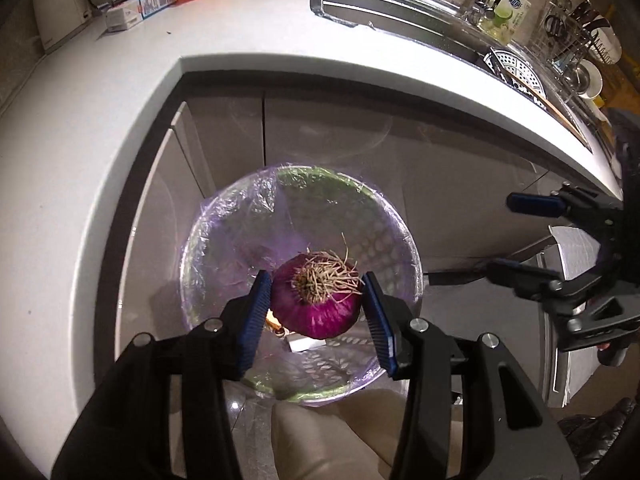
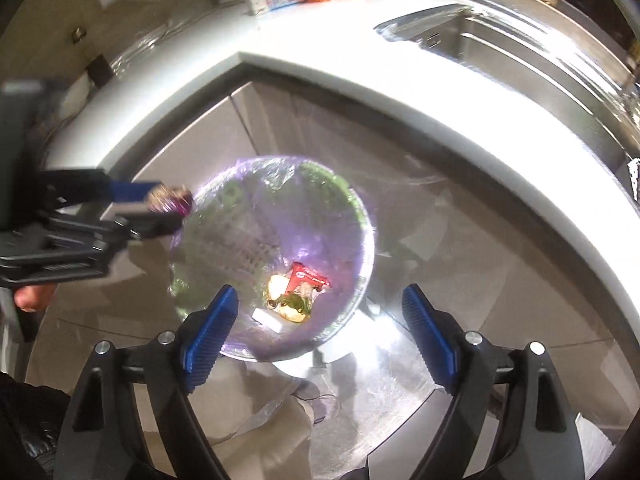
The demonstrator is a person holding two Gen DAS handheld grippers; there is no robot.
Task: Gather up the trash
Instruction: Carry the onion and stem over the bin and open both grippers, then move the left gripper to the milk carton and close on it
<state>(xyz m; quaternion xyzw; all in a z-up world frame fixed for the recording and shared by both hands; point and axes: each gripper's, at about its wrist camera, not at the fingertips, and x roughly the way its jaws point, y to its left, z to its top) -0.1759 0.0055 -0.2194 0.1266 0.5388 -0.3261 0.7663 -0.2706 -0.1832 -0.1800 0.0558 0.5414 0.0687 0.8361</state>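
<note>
**A:** How is the left gripper [image 1: 316, 300] posed?

**B:** It is pointed steeply downward, its blue pads clamped on either side of a red onion [image 1: 316, 304], root end turned up toward the lens. The onion is held in the air above the bin [image 1: 208, 248], a round basket lined with a purple plastic bag, seen at the centre of the left wrist view. From the right wrist view the same gripper [image 2: 168, 210] is seen entering from 9 o'clock, the onion [image 2: 170, 202] at the bin's rim [image 2: 360, 208] on the 10 o'clock side.

**A:** And the right gripper [image 2: 320, 330]?

**B:** It is held over the near edge of the bin, its fingers spread wide apart with nothing between them. In the left view it [image 1: 504, 236] is seen at 3 o'clock, well apart from the onion.

**A:** What is already inside?

**B:** A red wrapper [image 2: 310, 278], pale food scraps [image 2: 290, 304] and a white piece [image 2: 272, 320] are seen at the bottom.

**A:** What room is left around it?

**B:** The bin is set on the floor in a corner of the cabinets. The white countertop edge [image 1: 360, 76] is curved overhead from 9 through 12 to 3 o'clock, with the sink [image 2: 520, 48] beyond it at 1 o'clock. Open floor is shown at 6 o'clock.
</note>
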